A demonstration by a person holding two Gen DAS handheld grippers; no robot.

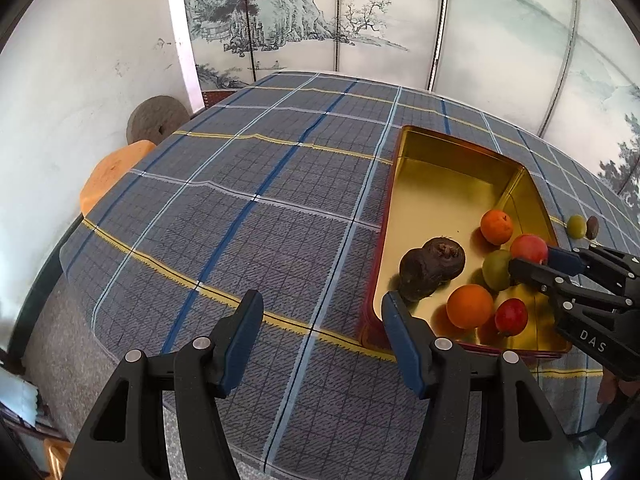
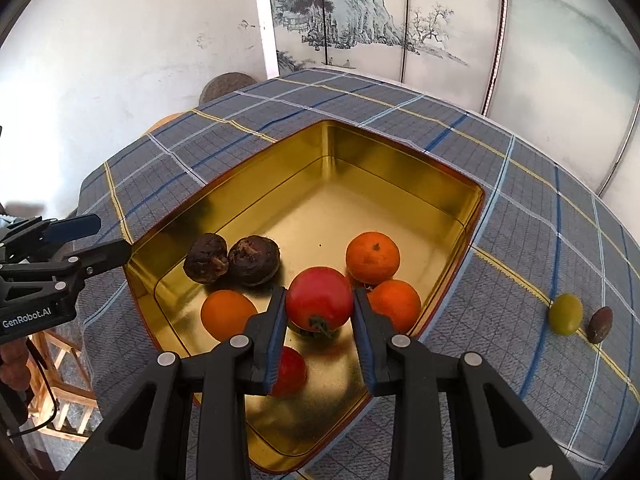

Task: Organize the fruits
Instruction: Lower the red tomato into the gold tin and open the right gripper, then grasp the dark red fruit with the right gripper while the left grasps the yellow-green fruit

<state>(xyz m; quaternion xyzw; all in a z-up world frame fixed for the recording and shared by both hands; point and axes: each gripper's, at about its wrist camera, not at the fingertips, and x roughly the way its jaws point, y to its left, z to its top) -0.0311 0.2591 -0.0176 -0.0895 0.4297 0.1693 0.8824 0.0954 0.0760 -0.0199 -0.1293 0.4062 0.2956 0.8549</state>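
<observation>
Right gripper (image 2: 319, 312) fingers clenched on red tomato (image 2: 319, 303), held above gold tin (image 2: 400, 184) near its right wall. Under it: green fruit (image 1: 496, 269), second tomato (image 2: 291, 370), three oranges, two dark fruits (image 2: 232, 260). Far half of tin bare. Left gripper (image 1: 322, 312) fingers released, spread wide over tabletop (image 1: 240, 208), just beside tin's left rim. Green fruit (image 2: 565, 314) and brown pit (image 2: 599, 324) on cloth, well apart right of tin.

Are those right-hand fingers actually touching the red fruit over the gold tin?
Touching. In the right wrist view both fingers of the right gripper press against the sides of the red fruit, with no gap showing, above the tin.
</observation>
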